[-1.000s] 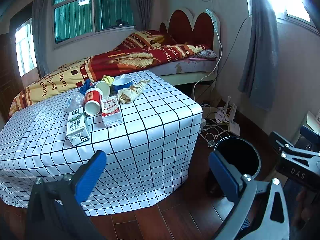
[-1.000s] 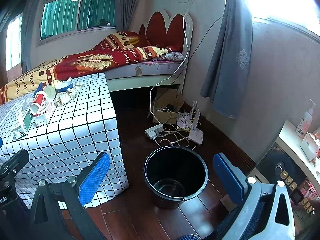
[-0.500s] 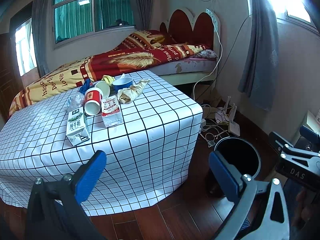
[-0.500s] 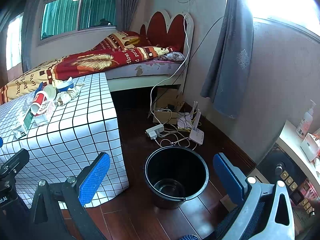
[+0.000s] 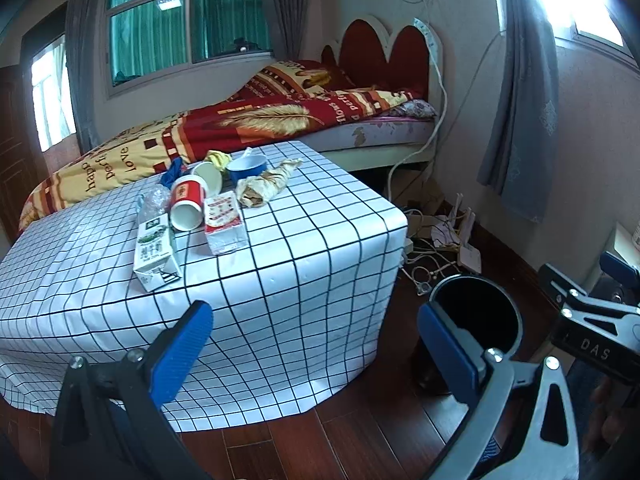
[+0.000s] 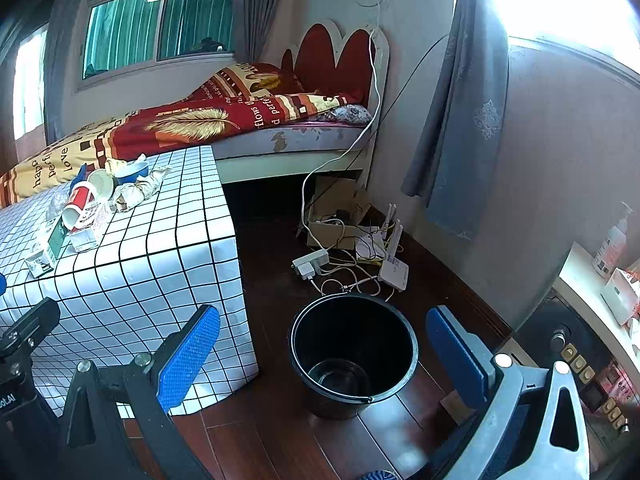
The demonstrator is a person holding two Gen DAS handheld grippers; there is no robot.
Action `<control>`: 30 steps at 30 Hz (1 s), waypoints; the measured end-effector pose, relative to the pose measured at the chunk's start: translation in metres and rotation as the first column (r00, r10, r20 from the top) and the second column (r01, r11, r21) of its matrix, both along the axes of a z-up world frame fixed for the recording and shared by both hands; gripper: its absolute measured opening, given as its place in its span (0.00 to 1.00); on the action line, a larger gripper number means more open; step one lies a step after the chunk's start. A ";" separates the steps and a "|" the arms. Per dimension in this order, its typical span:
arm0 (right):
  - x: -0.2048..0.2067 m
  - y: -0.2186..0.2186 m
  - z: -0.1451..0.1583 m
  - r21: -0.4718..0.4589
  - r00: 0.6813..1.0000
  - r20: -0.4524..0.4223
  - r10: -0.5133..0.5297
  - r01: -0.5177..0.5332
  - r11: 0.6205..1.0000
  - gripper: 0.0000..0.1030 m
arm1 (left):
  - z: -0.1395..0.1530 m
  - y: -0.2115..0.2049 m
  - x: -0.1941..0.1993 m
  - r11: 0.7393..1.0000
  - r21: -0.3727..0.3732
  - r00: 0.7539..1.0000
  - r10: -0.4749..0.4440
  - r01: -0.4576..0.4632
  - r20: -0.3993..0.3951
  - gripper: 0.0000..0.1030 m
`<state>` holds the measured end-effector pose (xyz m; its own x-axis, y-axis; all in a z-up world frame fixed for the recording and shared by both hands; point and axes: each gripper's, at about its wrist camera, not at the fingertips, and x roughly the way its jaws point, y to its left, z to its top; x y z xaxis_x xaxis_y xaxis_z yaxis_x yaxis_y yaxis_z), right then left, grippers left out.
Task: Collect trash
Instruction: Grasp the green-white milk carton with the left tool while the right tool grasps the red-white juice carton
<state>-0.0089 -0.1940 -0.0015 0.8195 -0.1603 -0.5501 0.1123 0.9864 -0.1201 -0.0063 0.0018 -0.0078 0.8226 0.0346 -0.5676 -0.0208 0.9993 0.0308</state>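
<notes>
Both tongs, left [image 5: 312, 344] and right [image 6: 324, 352], gape empty; best reach the nearest milk carton [image 5: 154, 254] on the bench [image 5: 320, 248] first, bucket [image 6: 354, 354] waiting.

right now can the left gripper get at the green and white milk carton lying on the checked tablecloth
Probably yes. The left gripper is open and empty, and the green and white milk carton lies nearest the table's front edge with only bare checked tablecloth between them. The red paper cup sits close behind it.
</notes>
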 end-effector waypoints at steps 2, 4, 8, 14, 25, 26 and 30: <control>0.000 0.000 0.000 0.001 1.000 -0.003 0.002 -0.002 1.000 1.00 | 0.000 0.002 0.001 1.000 -0.002 1.000 0.008 -0.008 0.002 1.00; 0.001 0.002 0.000 0.002 1.000 -0.004 0.007 -0.007 1.000 1.00 | -0.001 0.005 0.003 1.000 0.000 1.000 0.020 -0.020 0.003 1.00; 0.007 0.003 0.002 0.037 0.999 0.001 0.044 -0.044 0.998 1.00 | -0.003 0.019 0.009 0.999 -0.002 0.999 0.043 -0.043 -0.004 1.00; 0.033 0.029 0.000 0.065 0.974 0.013 0.225 -0.226 0.972 1.00 | -0.009 0.067 0.026 0.987 0.022 0.987 0.157 -0.156 -0.027 1.00; 0.106 0.121 -0.022 0.095 0.868 0.000 0.497 -0.494 0.864 1.00 | -0.039 0.145 0.078 0.940 -0.005 0.939 0.341 -0.341 -0.045 0.89; 0.112 0.126 -0.024 0.090 0.864 -0.005 0.503 -0.500 0.861 1.00 | -0.043 0.149 0.083 0.936 -0.018 0.935 0.351 -0.353 -0.052 0.87; 0.133 0.144 -0.031 0.100 0.854 -0.010 0.520 -0.517 0.850 1.00 | -0.054 0.157 0.099 0.924 -0.040 0.924 0.376 -0.379 -0.070 0.84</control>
